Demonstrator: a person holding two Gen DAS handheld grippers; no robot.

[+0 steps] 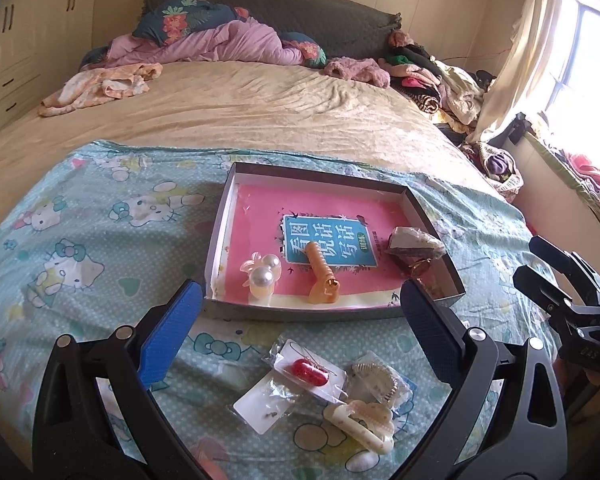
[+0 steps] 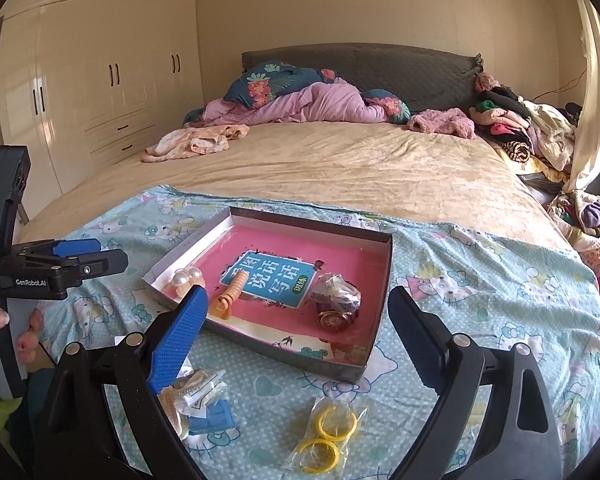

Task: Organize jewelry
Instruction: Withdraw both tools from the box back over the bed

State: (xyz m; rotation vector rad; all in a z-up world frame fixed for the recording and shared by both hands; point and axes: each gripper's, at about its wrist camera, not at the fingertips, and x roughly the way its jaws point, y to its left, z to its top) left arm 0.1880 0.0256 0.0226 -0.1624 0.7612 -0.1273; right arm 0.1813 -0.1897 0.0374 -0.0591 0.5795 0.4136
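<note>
While both tongs gape wide and empty, the left tongs [image 1: 300, 320] hover over packeted jewelry [image 1: 312, 376]; the yellow rings [image 2: 328, 436] lie below the right tongs [image 2: 295, 332], before the tray [image 2: 352, 372].

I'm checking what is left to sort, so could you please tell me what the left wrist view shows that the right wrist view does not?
Only the left wrist view shows the red charm on its card and the earring card. Only the right wrist view shows the bagged yellow rings. Both show the box lid, holding the pearl hair clip, the orange hair clip and the bagged ornament.
</note>
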